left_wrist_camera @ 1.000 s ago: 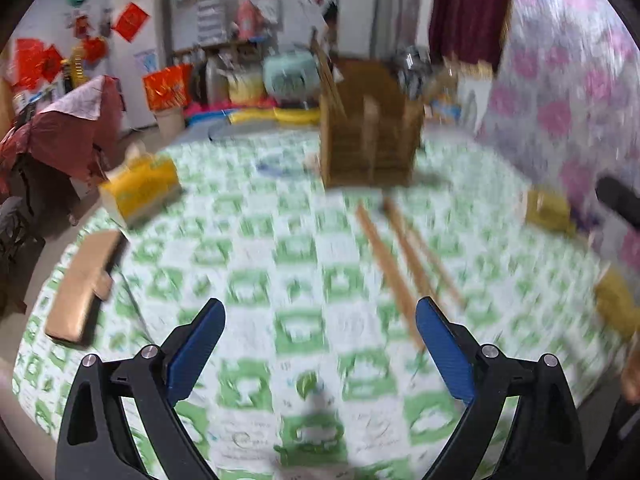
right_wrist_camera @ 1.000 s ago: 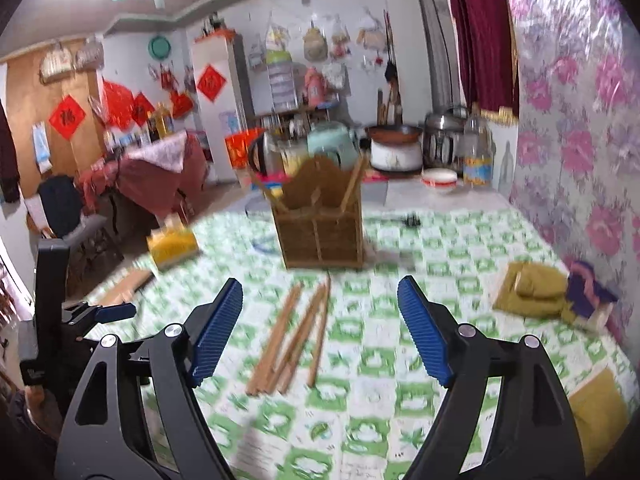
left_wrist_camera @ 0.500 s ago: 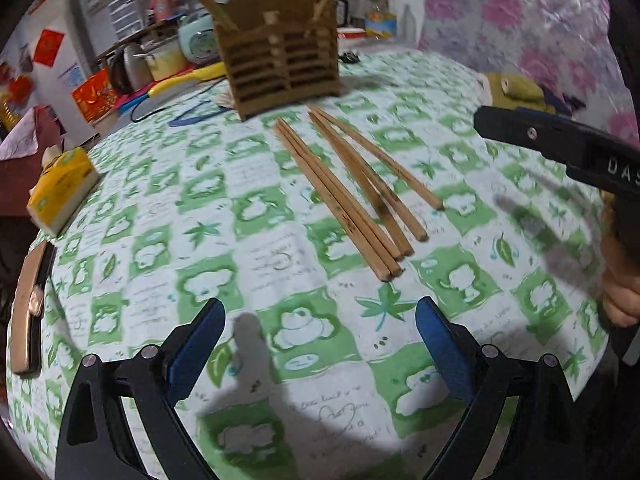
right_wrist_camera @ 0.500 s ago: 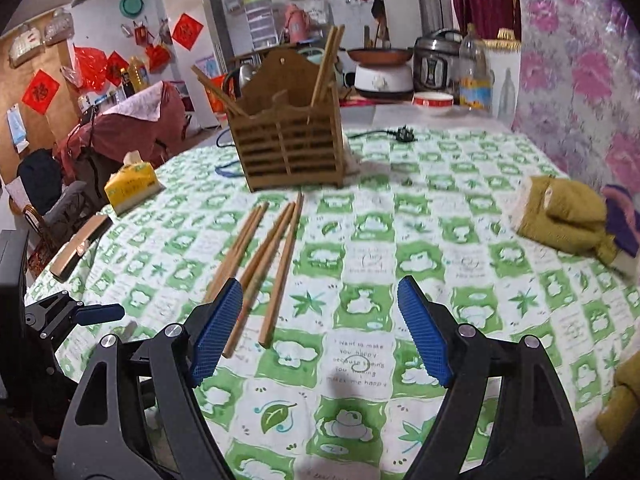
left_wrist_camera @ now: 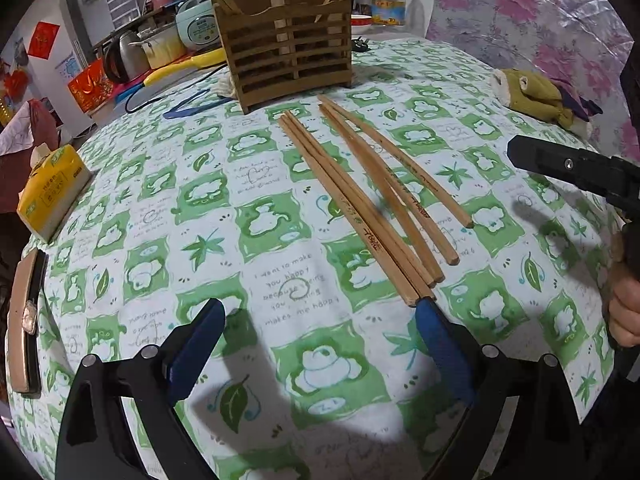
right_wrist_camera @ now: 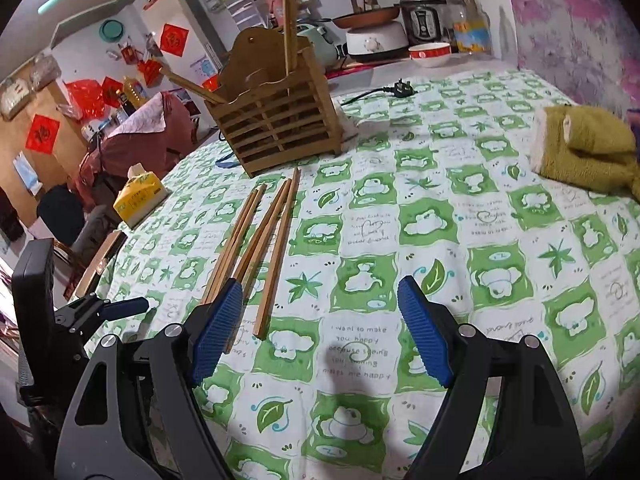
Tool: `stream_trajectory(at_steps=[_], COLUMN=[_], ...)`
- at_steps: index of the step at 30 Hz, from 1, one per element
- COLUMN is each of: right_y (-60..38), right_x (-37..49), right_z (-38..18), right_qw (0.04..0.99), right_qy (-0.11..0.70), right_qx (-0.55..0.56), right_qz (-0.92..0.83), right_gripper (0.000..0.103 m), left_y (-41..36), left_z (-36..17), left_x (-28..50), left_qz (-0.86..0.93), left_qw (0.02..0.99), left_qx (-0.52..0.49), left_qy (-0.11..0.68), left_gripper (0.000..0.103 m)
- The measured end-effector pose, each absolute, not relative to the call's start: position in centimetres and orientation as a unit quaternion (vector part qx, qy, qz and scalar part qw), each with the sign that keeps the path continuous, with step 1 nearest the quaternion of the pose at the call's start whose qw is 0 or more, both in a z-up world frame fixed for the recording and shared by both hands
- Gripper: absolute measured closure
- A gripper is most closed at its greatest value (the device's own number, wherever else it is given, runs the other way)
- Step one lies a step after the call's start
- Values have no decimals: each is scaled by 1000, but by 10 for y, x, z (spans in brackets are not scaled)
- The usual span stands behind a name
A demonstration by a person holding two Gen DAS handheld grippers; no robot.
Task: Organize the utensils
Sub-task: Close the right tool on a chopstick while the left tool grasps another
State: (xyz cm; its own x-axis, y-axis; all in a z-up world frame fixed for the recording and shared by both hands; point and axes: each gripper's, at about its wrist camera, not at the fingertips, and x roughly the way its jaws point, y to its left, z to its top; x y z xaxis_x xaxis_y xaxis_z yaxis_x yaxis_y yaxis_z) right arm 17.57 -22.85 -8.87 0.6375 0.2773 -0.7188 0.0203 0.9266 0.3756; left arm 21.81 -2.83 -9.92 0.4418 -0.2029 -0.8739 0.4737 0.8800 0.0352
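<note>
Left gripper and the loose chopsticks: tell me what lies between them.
Nothing but tablecloth. In the left wrist view the open left gripper hovers just short of the chopsticks, whose near ends almost meet its right finger.

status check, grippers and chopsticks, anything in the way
Left gripper open, empty. Right gripper open, empty. Loose chopsticks flat on the tablecloth, in front of the wooden holder. Nothing in the way.
</note>
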Motion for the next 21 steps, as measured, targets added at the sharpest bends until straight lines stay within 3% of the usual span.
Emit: stream_trajectory(at_steps=[6,13,21], right_y=[-228,-222,-185], right_x=[178,178,174], right_z=[-90,-91,-90], right_qw=[885,886,894], right_qy=[423,429,440], right_qx=[178,162,46], right_qz=[74,75,71], right_gripper=[25,25,25], left_y=[-5,3,-13], left_z=[-98,-92,-101], left_x=[235,231,233], left_qz=[-120,-146,-150], left_qw=[860,861,854], left_qx=[147,118,156], left_qy=[475,472,472], left_gripper=[8,8,5])
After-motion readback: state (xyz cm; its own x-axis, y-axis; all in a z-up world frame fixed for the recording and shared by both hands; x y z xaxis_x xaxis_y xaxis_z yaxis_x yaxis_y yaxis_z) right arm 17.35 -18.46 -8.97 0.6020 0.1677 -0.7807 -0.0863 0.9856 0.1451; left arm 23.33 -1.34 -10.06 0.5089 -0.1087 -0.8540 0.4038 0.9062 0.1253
